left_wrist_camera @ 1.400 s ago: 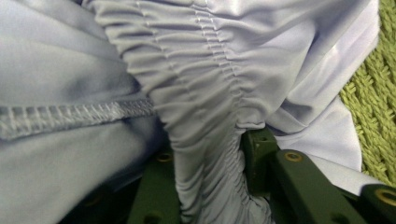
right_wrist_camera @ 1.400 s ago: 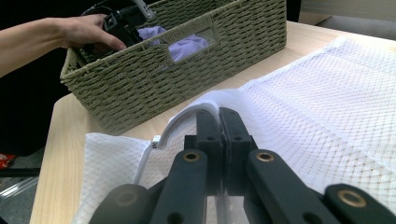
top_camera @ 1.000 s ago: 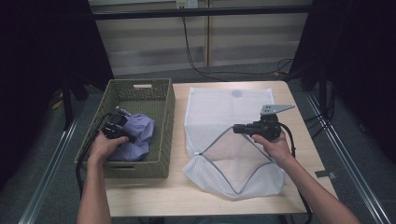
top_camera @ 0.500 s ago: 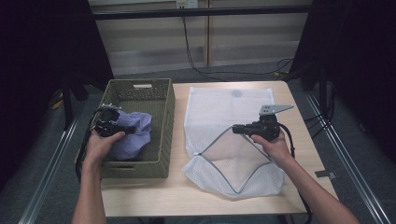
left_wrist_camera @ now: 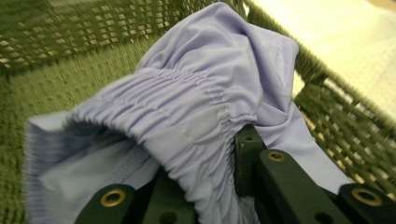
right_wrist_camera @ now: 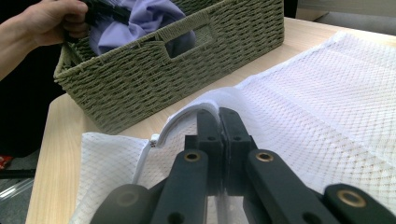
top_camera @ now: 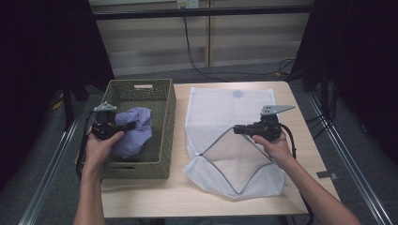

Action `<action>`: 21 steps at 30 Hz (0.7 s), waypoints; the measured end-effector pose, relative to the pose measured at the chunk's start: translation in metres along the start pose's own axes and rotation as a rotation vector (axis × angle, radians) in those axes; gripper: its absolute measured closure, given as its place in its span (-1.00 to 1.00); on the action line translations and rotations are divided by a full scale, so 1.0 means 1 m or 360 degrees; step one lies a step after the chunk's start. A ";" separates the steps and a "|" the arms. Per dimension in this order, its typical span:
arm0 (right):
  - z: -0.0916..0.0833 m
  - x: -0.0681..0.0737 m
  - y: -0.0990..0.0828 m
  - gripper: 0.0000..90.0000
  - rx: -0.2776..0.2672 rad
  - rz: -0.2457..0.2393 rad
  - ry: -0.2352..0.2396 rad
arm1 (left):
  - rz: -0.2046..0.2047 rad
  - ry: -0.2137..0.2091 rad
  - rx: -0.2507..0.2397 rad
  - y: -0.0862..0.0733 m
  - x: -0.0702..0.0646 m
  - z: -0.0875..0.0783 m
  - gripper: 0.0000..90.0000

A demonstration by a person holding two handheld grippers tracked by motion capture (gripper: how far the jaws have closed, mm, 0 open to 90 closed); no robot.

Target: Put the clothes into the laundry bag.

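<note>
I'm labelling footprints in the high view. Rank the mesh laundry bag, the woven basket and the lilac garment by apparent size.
1. mesh laundry bag, largest.
2. woven basket, somewhat smaller.
3. lilac garment, clearly smallest, bunched inside the basket.

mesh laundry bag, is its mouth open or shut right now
Open. The right gripper holds the upper edge of the mesh laundry bag lifted, so the zippered mouth gapes in a wide diamond above the table.

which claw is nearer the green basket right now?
Left. The left claw sits over the green basket, shut on the lilac garment. The right claw is off to the side over the table, pinching the mesh bag's open edge.
</note>
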State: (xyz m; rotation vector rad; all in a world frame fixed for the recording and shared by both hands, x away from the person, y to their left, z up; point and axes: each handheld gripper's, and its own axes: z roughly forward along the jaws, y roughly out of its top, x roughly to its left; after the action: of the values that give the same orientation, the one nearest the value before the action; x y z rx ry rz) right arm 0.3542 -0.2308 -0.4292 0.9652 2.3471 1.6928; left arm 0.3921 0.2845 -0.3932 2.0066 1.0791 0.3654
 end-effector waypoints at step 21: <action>-0.002 0.001 0.001 0.98 -0.0027 -0.0004 0.0012 | -0.0013 0.0030 -0.0365 0.007 -0.009 -0.054 0.83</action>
State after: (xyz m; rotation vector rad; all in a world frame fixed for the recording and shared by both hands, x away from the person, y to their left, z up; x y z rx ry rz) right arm 0.3533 -0.2315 -0.4276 0.9542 2.3338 1.7159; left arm 0.3598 0.3030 -0.3525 1.7983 1.0083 0.4825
